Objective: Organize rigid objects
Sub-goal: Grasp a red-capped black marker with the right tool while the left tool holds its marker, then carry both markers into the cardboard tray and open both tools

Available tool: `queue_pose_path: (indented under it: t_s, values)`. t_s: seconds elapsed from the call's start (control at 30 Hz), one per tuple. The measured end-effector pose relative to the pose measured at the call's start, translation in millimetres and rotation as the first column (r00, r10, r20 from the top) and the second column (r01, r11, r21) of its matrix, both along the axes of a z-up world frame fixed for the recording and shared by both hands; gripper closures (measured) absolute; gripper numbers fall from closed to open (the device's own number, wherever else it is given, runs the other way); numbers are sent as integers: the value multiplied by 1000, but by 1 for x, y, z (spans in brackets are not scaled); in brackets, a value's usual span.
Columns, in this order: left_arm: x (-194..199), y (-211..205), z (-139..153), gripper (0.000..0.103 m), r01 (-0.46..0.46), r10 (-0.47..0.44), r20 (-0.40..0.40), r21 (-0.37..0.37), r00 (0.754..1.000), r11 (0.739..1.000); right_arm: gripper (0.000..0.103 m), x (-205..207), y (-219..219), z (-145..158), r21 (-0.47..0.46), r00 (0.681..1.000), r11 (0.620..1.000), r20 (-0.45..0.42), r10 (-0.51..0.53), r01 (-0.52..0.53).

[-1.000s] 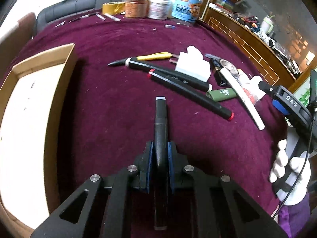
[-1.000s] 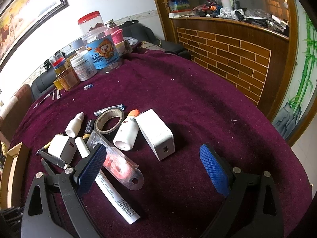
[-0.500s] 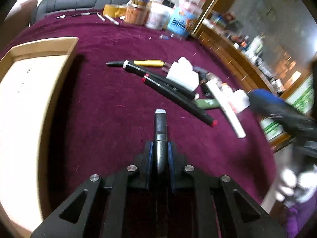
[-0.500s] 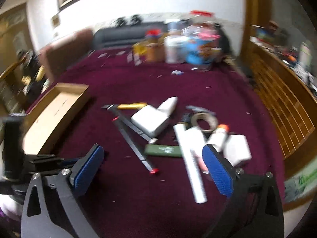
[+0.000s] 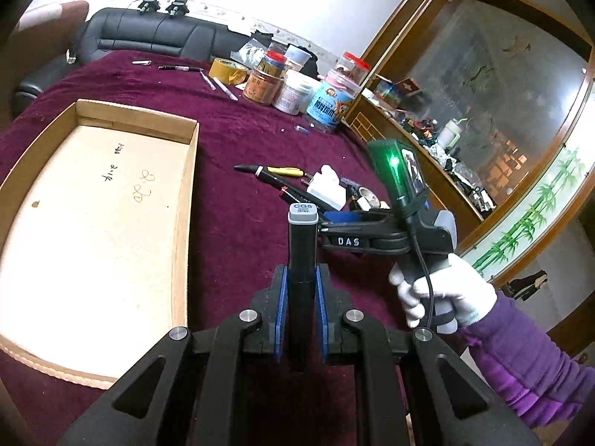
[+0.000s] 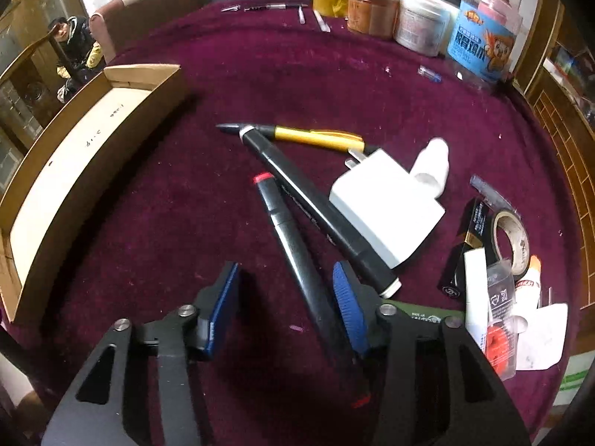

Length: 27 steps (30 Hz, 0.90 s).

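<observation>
My left gripper (image 5: 302,312) is shut on a black marker with a grey cap (image 5: 303,241), held above the maroon cloth just right of the open cardboard tray (image 5: 89,245). My right gripper (image 6: 284,308) points down over the pile, and its jaws are closing. A black marker with a red cap (image 6: 293,245) lies on the cloth between them, close to the right pad (image 6: 347,304). The left pad (image 6: 223,308) stands clear of it. A white-gloved hand (image 5: 442,297) holds the right gripper (image 5: 353,223) in the left wrist view.
Beside the red-capped marker lie a white-capped black marker (image 6: 316,204), a yellow pen (image 6: 316,137), a white charger (image 6: 386,204), a small white bottle (image 6: 431,163), a tape roll (image 6: 513,238) and a green lighter (image 6: 427,316). Jars (image 6: 479,48) line the far edge. The tray (image 6: 74,171) is at the left.
My left gripper has risen with its marker and turned, so more of the tray shows. The right gripper swung in over the markers, tipped down, and its jaws narrowed around the red-capped marker.
</observation>
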State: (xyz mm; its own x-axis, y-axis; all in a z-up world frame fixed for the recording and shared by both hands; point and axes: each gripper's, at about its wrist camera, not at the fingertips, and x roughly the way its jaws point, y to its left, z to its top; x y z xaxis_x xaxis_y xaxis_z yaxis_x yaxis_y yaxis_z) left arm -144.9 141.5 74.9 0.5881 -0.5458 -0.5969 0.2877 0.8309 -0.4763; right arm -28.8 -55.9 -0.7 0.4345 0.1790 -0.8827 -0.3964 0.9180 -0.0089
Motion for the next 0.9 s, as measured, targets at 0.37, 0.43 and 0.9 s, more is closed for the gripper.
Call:
queue_pose_path:
  t_s: [0.37, 0.43, 0.9]
  values:
    - [-3, 1, 10, 92, 20, -19, 26, -33, 999, 999, 89, -10, 16, -1, 32, 999, 998, 16, -45, 44]
    - [-5, 9, 17, 92, 13, -12, 34, -45, 999, 999, 91, -13, 9, 2, 90, 999, 994, -3, -55, 55]
    - [19, 80, 53, 92, -108, 105, 65, 44, 992, 993, 90, -43, 57, 66, 481, 992, 872, -38, 116, -84]
